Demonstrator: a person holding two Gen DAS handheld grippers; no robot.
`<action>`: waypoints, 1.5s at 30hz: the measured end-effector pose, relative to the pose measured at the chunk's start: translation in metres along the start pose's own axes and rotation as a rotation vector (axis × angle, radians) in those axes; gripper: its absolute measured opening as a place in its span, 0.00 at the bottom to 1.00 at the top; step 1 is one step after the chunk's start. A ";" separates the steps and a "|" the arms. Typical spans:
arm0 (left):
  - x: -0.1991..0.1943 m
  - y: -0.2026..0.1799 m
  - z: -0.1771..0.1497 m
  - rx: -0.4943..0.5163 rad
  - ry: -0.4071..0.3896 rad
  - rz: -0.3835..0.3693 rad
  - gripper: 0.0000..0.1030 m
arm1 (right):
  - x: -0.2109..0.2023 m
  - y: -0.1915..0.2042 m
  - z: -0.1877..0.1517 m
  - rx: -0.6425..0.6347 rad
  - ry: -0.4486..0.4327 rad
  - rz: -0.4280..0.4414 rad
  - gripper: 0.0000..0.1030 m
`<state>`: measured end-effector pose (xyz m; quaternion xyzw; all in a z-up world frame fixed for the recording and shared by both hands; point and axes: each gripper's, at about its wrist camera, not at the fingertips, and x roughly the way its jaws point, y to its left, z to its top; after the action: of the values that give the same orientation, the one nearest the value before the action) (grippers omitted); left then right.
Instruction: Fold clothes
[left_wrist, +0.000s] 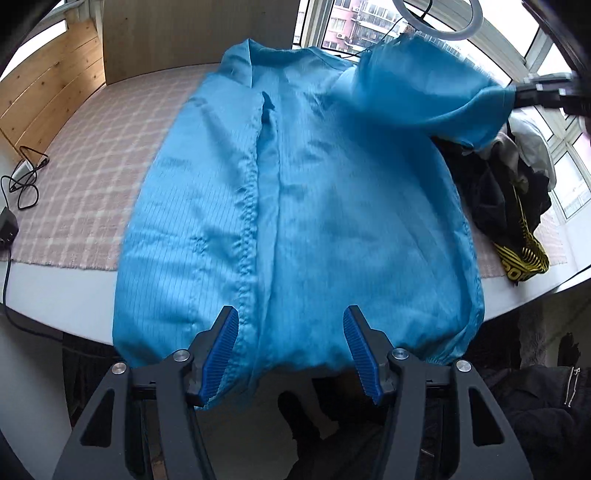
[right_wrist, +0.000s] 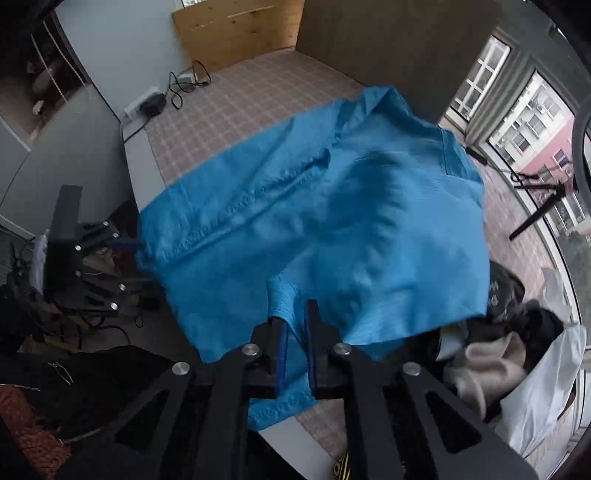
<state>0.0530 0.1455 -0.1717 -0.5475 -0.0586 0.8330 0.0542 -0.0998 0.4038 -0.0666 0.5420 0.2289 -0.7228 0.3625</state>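
A blue jacket (left_wrist: 295, 206) lies front up on the checked cloth of the table, hem hanging over the near edge, zip running down its middle. My left gripper (left_wrist: 290, 314) is open, hovering over the hem and holding nothing. My right gripper (right_wrist: 294, 314) is shut on the cuff of the jacket's right sleeve (right_wrist: 282, 295) and holds that sleeve (left_wrist: 424, 92) lifted above the jacket's chest. The right gripper also shows in the left wrist view at the upper right (left_wrist: 517, 94). The jacket (right_wrist: 314, 221) fills the middle of the right wrist view.
A pile of dark and pale clothes (left_wrist: 509, 184) lies at the table's right, close to the jacket; it also shows in the right wrist view (right_wrist: 517, 350). Cables and a charger (left_wrist: 22, 184) sit at the left edge. Wooden boards (left_wrist: 48, 92) stand behind. Windows lie to the right.
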 end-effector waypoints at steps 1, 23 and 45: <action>0.002 0.001 0.000 0.011 0.003 -0.004 0.55 | 0.001 -0.010 -0.011 0.059 -0.003 0.034 0.18; 0.088 -0.095 0.058 0.438 0.070 0.053 0.58 | 0.104 -0.120 -0.105 0.592 -0.052 0.020 0.34; 0.074 -0.063 0.085 0.226 0.062 0.016 0.58 | 0.138 -0.182 -0.044 0.566 -0.108 -0.131 0.09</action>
<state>-0.0523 0.2163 -0.1954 -0.5637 0.0418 0.8174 0.1107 -0.2338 0.5130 -0.2221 0.5663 0.0330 -0.8076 0.1611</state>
